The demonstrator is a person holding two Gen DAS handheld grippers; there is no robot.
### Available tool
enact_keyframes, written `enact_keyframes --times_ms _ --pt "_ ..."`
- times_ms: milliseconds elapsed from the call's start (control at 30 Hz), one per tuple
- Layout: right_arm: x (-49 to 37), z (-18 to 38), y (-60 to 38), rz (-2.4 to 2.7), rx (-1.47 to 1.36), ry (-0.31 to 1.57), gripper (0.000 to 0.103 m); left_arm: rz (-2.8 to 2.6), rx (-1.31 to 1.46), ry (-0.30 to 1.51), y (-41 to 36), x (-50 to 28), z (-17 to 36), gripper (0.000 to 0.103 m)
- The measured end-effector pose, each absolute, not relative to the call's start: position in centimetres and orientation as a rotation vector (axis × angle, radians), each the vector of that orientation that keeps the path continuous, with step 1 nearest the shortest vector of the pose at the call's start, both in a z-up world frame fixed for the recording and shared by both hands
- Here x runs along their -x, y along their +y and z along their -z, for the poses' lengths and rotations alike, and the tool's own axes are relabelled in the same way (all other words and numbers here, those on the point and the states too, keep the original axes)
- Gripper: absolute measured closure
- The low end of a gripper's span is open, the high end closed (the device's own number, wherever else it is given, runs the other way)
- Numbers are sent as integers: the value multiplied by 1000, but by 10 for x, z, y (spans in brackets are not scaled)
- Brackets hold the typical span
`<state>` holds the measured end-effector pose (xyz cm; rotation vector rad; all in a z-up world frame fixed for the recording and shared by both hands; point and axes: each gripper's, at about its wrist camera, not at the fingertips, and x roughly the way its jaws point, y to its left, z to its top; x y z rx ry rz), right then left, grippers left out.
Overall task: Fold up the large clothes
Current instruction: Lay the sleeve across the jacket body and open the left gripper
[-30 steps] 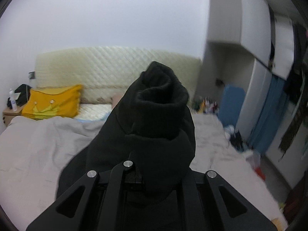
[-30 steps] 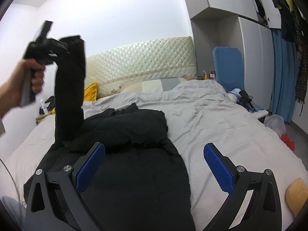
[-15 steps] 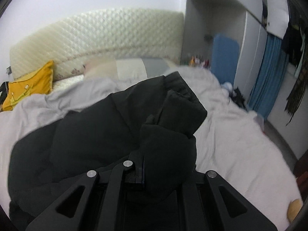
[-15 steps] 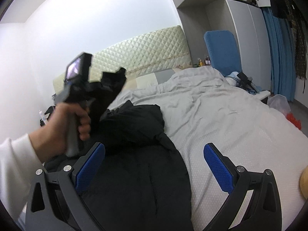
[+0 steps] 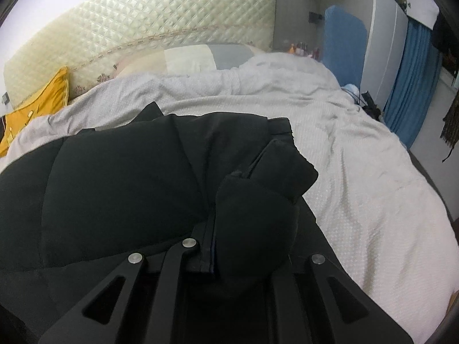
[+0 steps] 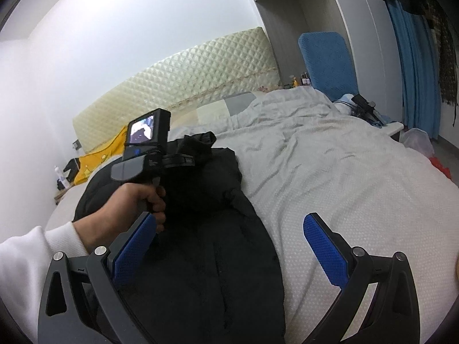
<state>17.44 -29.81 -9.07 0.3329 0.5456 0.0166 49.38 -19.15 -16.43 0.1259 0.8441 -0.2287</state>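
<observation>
We see the left gripper (image 5: 229, 258) clamping the black coat's (image 5: 114, 186) sleeve (image 5: 269, 189) across its body on the bed (image 5: 358, 172), the right gripper (image 6: 229, 246) wide and empty; further folds remain.

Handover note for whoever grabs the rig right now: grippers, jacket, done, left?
Left gripper: shut on the sleeve cuff of the black jacket, held low over the jacket's body.
Right gripper: open, empty, hovering over the jacket's lower part.
Jacket lies spread on the grey bedspread, collar end toward the headboard.
Done: one sleeve carried across onto the body.
Left: release the cuff, fold the other sleeve if it needs it (cannot see it), then fold the body over.
</observation>
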Motion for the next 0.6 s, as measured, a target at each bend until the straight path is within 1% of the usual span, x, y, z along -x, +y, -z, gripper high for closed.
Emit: enact_keyframes --times_ms 167,267,300,333,367,400,433,600 --pt "-172 91 -298 -6 -328 545 0 222 -153 854 -194 -486 150 90" --pt "-170 90 -297 1 -317 532 0 220 -136 825 -189 -477 133 84" --pt "-169 89 -297 5 -314 526 0 222 -142 815 -189 -474 127 75" --pt "-168 88 -298 8 -315 522 0 224 -149 804 -189 -470 122 61" --pt "-167 88 -300 9 -318 517 0 224 -158 789 -188 -466 116 50" --pt "-166 87 -301 9 -322 511 0 218 -167 770 -187 -460 108 31" --pt "-165 87 -302 9 -324 503 0 218 -165 747 -184 -454 99 21" --pt "-164 83 -300 -4 -309 479 0 242 -118 705 -166 -431 55 20"
